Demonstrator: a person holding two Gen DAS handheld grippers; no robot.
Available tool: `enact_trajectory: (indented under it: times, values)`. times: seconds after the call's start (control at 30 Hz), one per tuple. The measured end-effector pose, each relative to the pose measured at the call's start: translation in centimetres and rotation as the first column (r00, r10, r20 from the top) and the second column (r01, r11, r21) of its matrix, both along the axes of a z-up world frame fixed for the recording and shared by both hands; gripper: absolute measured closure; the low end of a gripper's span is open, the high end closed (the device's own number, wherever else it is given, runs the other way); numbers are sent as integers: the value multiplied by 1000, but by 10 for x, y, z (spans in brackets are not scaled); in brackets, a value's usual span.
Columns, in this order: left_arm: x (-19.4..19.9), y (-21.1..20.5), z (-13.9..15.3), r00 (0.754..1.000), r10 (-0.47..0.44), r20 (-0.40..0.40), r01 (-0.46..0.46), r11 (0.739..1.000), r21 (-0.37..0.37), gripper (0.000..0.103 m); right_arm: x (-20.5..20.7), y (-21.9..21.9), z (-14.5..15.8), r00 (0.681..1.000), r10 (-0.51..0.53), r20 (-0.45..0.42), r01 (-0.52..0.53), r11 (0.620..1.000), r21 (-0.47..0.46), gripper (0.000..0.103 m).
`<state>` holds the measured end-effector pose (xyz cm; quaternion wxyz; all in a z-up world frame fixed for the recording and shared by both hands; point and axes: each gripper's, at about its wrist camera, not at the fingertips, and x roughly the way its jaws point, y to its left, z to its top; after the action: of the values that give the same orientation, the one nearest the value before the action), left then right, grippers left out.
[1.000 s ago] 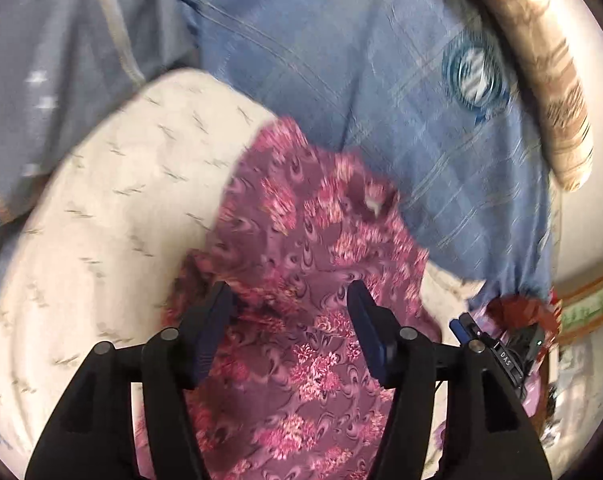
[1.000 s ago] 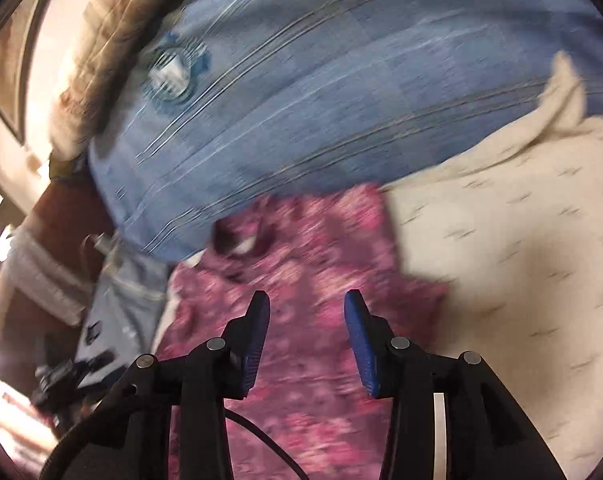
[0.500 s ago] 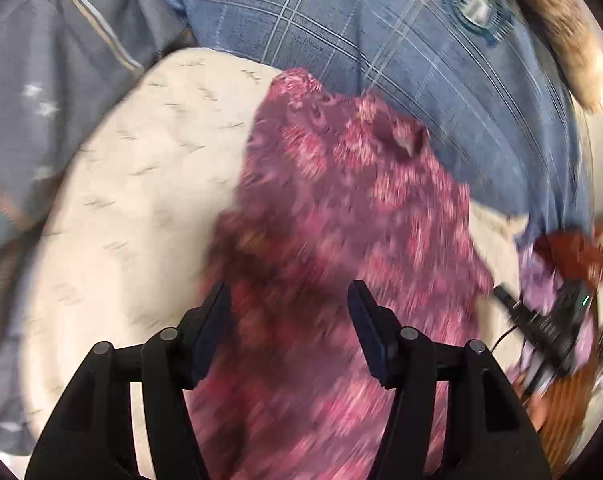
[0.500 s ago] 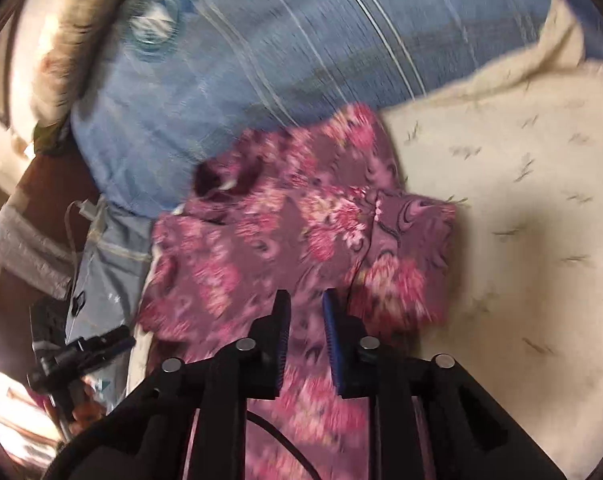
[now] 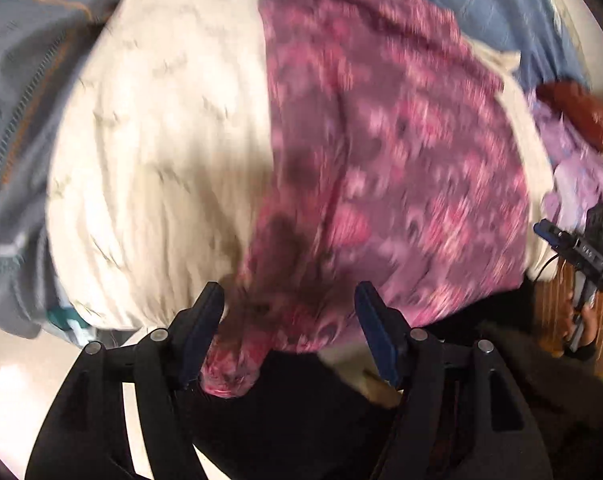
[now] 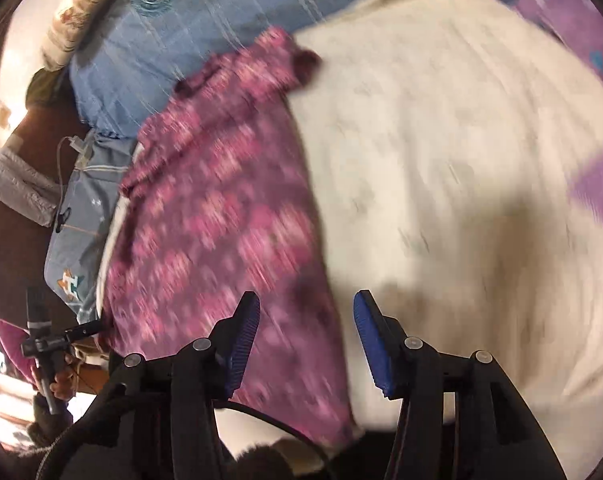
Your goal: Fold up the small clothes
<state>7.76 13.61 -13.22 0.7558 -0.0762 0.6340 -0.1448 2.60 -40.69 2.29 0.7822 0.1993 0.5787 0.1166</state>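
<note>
A purple-pink floral garment (image 5: 381, 152) lies spread lengthwise on a cream patterned cloth (image 5: 161, 140). In the left wrist view its near hem hangs over the front edge between the jaws. My left gripper (image 5: 289, 320) is open above that hem and holds nothing. In the right wrist view the garment (image 6: 221, 220) lies left of centre on the cream cloth (image 6: 461, 180). My right gripper (image 6: 305, 328) is open over the garment's right edge, empty. Both views are motion-blurred.
A blue checked cover (image 6: 201, 32) lies beyond the garment, with a beige patterned pillow (image 6: 81, 12) behind it. Grey-blue clothes (image 5: 17, 100) lie at the left. Lilac cloth (image 6: 573, 20) lies at the far right. The other gripper (image 5: 581, 248) shows at the right edge.
Both grippers have pulled back toward the near edge of the garment. The right gripper, nearly shut half a second ago, has opened. The garment now lies stretched out longer.
</note>
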Motion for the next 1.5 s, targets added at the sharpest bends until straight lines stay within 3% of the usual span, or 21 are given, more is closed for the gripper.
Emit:
enact_trajectory:
  times: [0.07,0.13,0.2,0.3,0.37,0.4,0.47,0.5,0.53,0.57,0.63,0.67,0.73,0.83,0.97,1.13,1.3,1.5]
  values:
    - [-3,-5,-11,1000,-24,-10,24,999,23,33,-11,-2,-6,999,4,-37,-4,1000,9,52]
    - [-7,-8,-12,1000,-30,10,30,999,14,25,-24,0,-16,998,10,-70,-8,999,40,52]
    - [-8,-11,-12,999,-29,17,29,1000,-1,22,-25,7,-25,995,34,-90,-27,997,72,52]
    - [-11,-12,-14,999,-19,39,19,1000,-14,22,-27,21,-23,993,106,-52,-101,991,82,49]
    - [-12,-11,-14,998,-2,57,4,1000,-29,25,-28,30,-27,987,151,-47,-148,986,73,60]
    - [-13,-8,-13,998,5,67,-3,999,-36,30,-27,36,-28,986,164,-30,-163,986,31,65]
    - [-15,-3,-11,996,15,90,-13,1000,-25,66,-25,38,-26,985,173,-12,-173,985,29,91]
    - [-17,2,-11,996,27,88,-23,999,-42,76,-22,35,-25,987,161,-11,-160,985,57,92]
    - [-16,7,-11,996,38,76,-32,996,-80,93,-21,33,-25,988,151,-8,-150,985,89,95]
    - [-16,12,-11,996,69,53,-61,988,-141,93,-21,31,-26,990,141,-3,-139,983,116,95]
    - [-16,18,-2,991,112,75,-99,982,-160,94,-23,24,-26,994,108,4,-107,977,183,95]
    - [-18,23,5,985,145,95,-123,971,-204,94,-24,18,-23,996,91,9,-91,970,225,95]
    - [-20,37,23,970,216,113,-168,928,-333,94,-27,8,-19,998,59,15,-61,951,302,95]
    - [-19,51,49,949,278,150,-190,880,-435,94,-33,-8,-14,1000,18,25,-26,911,411,95]
    - [-7,50,60,944,288,160,-197,883,-425,94,-30,-19,-11,999,-14,42,-8,871,490,95]
    - [5,49,45,945,316,85,-251,866,-432,94,-24,-24,-35,1000,-20,-13,24,881,472,95]
    - [17,43,81,937,318,145,-222,861,-459,94,-11,-26,-28,999,-47,-6,42,816,576,95]
    - [96,25,135,919,314,239,-178,870,-459,94,56,-26,11,989,-91,116,-16,715,699,95]
